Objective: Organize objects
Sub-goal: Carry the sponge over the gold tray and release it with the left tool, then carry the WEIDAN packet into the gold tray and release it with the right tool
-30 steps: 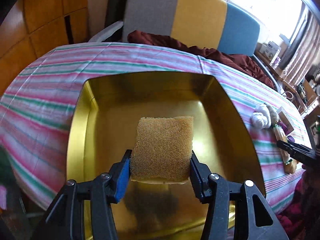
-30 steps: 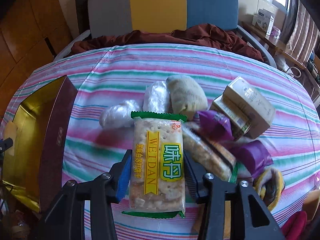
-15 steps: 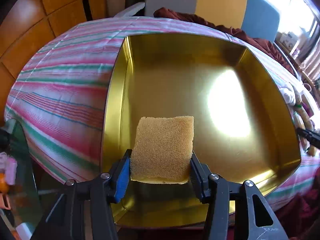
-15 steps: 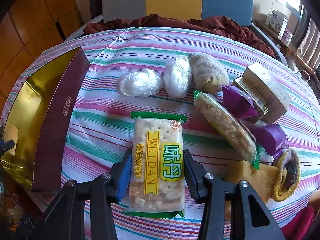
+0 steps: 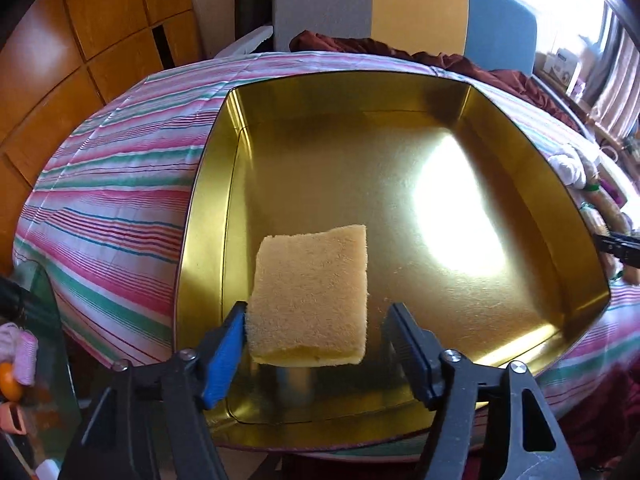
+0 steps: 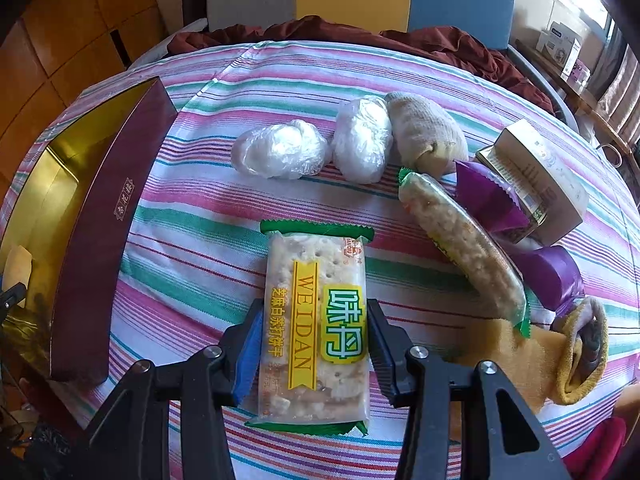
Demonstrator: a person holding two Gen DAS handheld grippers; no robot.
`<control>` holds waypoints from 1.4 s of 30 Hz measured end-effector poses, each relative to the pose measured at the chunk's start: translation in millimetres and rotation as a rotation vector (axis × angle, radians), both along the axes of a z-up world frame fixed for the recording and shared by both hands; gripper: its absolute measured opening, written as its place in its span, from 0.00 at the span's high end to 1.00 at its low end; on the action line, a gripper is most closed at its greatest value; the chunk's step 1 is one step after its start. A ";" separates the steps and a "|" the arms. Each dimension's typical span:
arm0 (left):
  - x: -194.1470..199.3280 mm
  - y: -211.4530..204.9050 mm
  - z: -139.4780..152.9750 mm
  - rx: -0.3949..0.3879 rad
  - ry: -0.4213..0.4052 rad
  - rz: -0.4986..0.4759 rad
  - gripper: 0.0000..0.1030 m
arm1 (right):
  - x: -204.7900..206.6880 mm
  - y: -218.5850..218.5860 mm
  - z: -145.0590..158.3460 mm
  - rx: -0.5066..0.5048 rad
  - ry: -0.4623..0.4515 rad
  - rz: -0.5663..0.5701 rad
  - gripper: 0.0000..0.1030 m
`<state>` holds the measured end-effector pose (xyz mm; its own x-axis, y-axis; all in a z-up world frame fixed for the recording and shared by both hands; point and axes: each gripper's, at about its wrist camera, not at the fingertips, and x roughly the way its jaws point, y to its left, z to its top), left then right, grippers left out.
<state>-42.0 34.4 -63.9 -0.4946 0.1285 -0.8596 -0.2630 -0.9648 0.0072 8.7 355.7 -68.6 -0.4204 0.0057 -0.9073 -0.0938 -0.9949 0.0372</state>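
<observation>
A yellow sponge (image 5: 310,296) lies between the jaws of my left gripper (image 5: 316,320), low over the near left part of the open gold box (image 5: 400,92). The jaws are opening: the sponge still leans on the blue left pad (image 5: 228,344), and the right pad stands apart from it. My right gripper (image 6: 314,312) is shut on a green-edged cracker packet (image 6: 316,320) just above the striped tablecloth (image 6: 192,264). The box, with its maroon outer wall (image 6: 92,240), stands to the left of the packet.
Behind the packet lie two plastic-wrapped white bundles (image 6: 280,150), a rolled sock (image 6: 426,132), a second cracker packet (image 6: 464,244), purple wrappers (image 6: 492,200) and a carton (image 6: 536,176). Another sponge (image 6: 500,344) and a yellow glove (image 6: 584,352) lie at the right. A chair (image 5: 360,0) stands behind the table.
My left gripper came down into the gold box and its jaws have spread, so the right pad has let go of the sponge. The right gripper sank slightly, still holding the cracker packet.
</observation>
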 end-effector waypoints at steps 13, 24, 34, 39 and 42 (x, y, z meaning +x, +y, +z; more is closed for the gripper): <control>19.2 -51.2 52.3 0.161 0.142 0.124 0.26 | 6.9 -1.2 16.2 -0.015 0.025 -0.059 0.53; 20.3 -75.0 56.8 0.198 0.172 0.217 0.23 | -8.7 -91.7 103.4 -0.095 0.187 0.111 0.53; 23.4 -92.1 57.7 0.214 0.185 0.261 0.21 | -43.3 -236.4 66.9 -0.064 0.039 0.359 0.53; 24.0 -94.7 54.3 0.213 0.182 0.273 0.20 | -55.3 -258.6 29.8 -0.070 -0.067 0.335 0.53; 24.3 -93.9 51.1 0.206 0.175 0.272 0.20 | -57.1 -270.8 18.2 -0.090 -0.096 0.334 0.53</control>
<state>-17.8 -59.6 -12.8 -0.6711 0.1335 -0.7293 -0.0093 -0.9851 -0.1718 -48.5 84.9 -50.4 -0.2986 -0.1995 -0.9333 0.2284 -0.9644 0.1331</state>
